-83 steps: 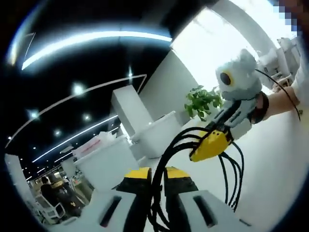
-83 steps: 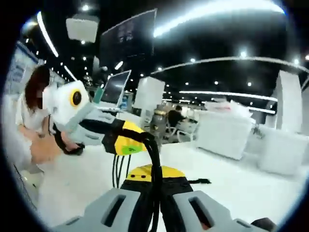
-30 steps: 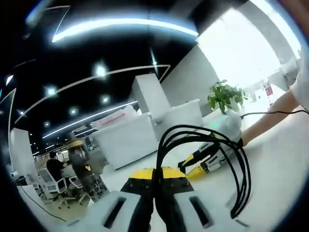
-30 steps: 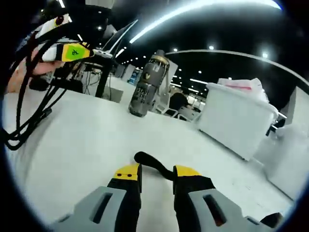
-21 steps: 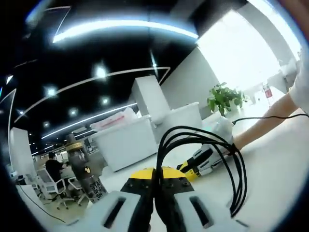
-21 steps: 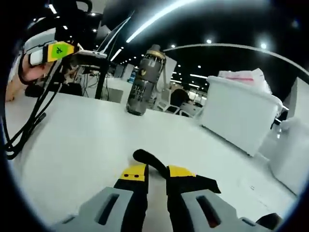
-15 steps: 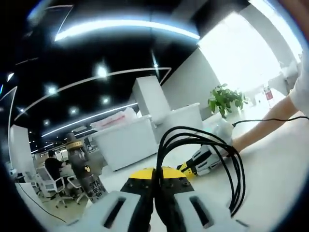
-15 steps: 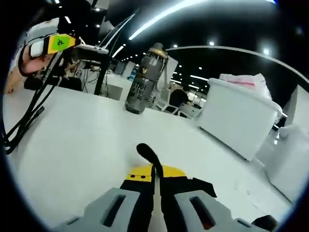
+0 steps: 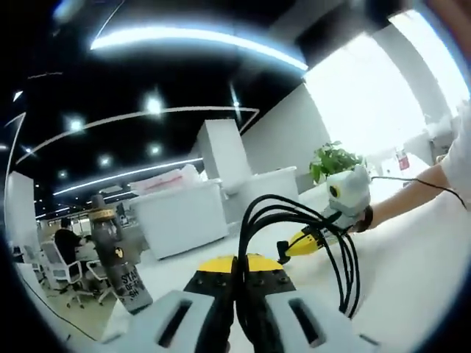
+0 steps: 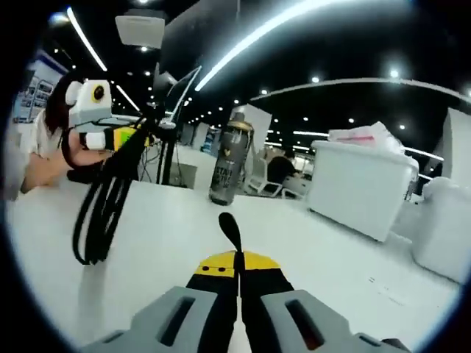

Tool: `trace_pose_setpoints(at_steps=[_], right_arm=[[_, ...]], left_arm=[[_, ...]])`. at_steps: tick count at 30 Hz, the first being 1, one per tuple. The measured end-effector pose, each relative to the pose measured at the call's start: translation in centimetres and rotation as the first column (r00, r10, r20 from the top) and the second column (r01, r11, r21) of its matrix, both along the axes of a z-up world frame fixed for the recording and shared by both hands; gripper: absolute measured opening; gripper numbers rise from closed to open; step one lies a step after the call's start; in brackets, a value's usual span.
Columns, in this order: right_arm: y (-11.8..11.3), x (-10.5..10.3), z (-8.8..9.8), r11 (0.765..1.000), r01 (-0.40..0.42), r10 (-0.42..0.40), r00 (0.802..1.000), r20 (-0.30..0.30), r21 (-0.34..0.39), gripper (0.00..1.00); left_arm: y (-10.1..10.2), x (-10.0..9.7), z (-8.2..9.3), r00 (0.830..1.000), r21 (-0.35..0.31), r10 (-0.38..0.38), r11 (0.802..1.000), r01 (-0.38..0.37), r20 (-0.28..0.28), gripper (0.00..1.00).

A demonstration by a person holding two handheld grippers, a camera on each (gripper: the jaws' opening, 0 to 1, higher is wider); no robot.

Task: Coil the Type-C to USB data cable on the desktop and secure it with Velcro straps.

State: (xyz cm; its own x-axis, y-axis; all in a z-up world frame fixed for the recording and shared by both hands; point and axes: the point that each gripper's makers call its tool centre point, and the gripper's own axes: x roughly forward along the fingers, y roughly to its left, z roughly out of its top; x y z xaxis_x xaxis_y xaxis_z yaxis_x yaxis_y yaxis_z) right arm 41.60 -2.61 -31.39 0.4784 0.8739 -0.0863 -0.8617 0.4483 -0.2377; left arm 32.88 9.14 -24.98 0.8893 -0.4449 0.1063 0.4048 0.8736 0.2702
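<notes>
The black cable [image 9: 324,243] was gathered into several long loops, pinched at one end between the jaws of the left gripper [image 9: 237,273] and hanging in the air above the white desk [image 9: 419,272]. A short black strap [image 10: 231,229] stuck up, slightly curved, from the closed jaws of the right gripper [image 10: 237,273], well apart from the coil.

In the left gripper view, the coiled cable [image 9: 324,243] hangs above the tabletop [image 9: 412,279] from the closed left tongs [image 9: 237,266]; the right tongs [image 9: 313,240] sit behind the loops, a bottle [image 9: 118,257] stands far left, a potted plant [image 9: 329,158] behind. In the right gripper view, the right tongs [image 10: 237,266] pinch a Velcro strap [image 10: 229,228] standing up before the bottle [image 10: 229,163]; cable [image 10: 107,198] and left tongs [image 10: 121,136] lie left.
</notes>
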Motion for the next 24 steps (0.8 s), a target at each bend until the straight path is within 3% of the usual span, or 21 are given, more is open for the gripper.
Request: trace_pose_setpoints(at_steps=[6,10,13,20,24], right_arm=[[-3.5,-4.1,0.4,1.0,-0.012,0.012,1.0,0.024,-0.007,0.0],[-4.7,-6.6,-0.1,1.0,-0.025,0.025,0.999,0.032,-0.016,0.0],[-5.8,-7.4,-0.3,0.999,0.0,0.004,0.996,0.087,-0.051,0.0],[-8.3,-7.1,-0.1,0.998,0.053,-0.054,0.997,0.059,0.019,0.0],[-9.8,-7.1,0.0,0.996,0.083,-0.085,0.994,0.07,0.023,0.0]], left_arm=[[-3.0,-0.9,0.7,0.985,-0.091,-0.16,0.984,0.154,-0.062,0.05],[-4.8,-1.7,1.3,0.982,-0.029,-0.183,0.983,0.182,-0.046,0.04],[-6.0,-2.8,1.5,0.975,0.005,-0.217,0.976,0.217,-0.044,0.04],[-9.2,-7.1,2.7,0.967,0.162,-0.256,0.954,0.252,0.003,0.04],[-10.4,-9.4,4.0,0.955,0.192,-0.296,0.938,0.29,0.001,0.04]])
